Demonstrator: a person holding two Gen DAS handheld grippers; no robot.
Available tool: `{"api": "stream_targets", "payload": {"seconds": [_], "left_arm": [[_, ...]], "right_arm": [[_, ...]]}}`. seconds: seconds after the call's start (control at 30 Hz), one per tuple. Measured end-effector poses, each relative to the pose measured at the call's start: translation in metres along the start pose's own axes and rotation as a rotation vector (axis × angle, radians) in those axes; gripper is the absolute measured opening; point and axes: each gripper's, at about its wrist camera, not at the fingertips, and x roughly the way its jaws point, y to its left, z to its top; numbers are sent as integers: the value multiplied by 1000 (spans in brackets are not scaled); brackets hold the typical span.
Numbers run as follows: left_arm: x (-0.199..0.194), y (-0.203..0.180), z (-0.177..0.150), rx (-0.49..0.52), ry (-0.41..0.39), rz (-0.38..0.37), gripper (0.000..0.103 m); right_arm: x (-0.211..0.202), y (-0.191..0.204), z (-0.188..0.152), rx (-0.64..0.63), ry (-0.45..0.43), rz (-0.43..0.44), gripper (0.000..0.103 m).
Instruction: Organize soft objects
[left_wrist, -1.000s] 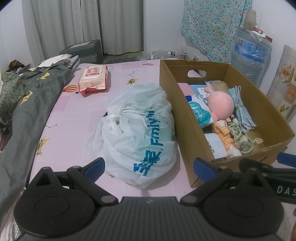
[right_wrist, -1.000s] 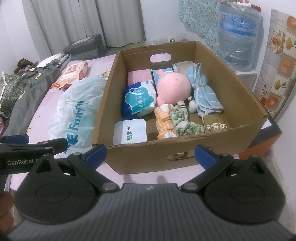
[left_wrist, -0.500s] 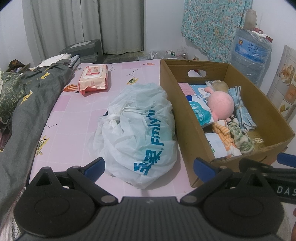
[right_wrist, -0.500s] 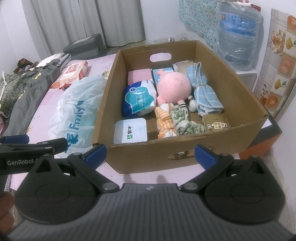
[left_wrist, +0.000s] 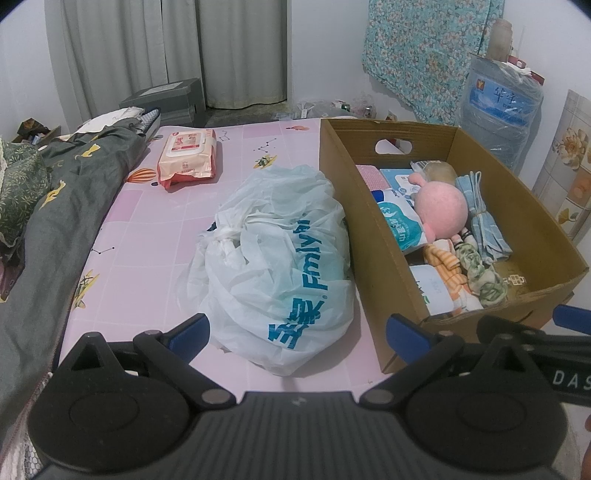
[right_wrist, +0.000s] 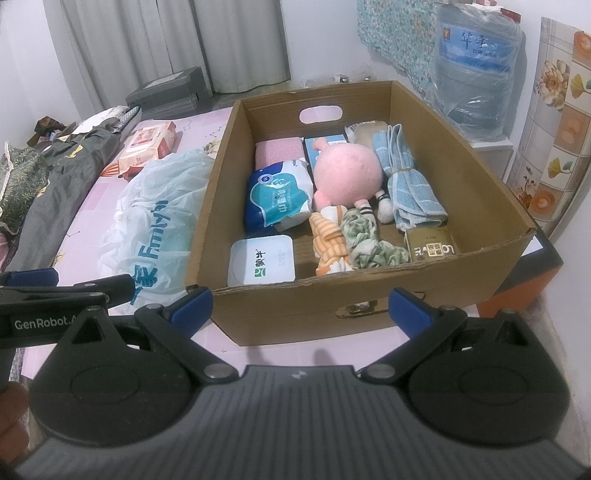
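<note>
Both grippers wide open and empty, left gripper facing white plastic bag lying on bed beside cardboard box, right gripper at box front: I'd pinch the bag's knotted neck, lift clear of the wall.

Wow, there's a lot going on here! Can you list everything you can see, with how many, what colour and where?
cardboard box: 1, brown, on the pink bed
pink plush toy: 1, pink, box middle
blue towel: 1, light blue, box right side
wet wipes pack: 1, blue-white, box left
white tub: 1, white, box front left
striped cloths: 2, orange and green, box front
plastic bag: 1, white, left of box
wipes packet: 1, orange-pink, far on bed
water jug: 1, blue, behind box
left gripper: open, empty
right gripper: open, empty
</note>
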Motion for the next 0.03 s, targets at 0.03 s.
{"api": "stream_targets", "payload": {"seconds": [0.03], "left_arm": [[0, 0, 0, 0, 0, 0, 102]], "right_arm": [[0, 0, 0, 0, 0, 0, 102]]}}
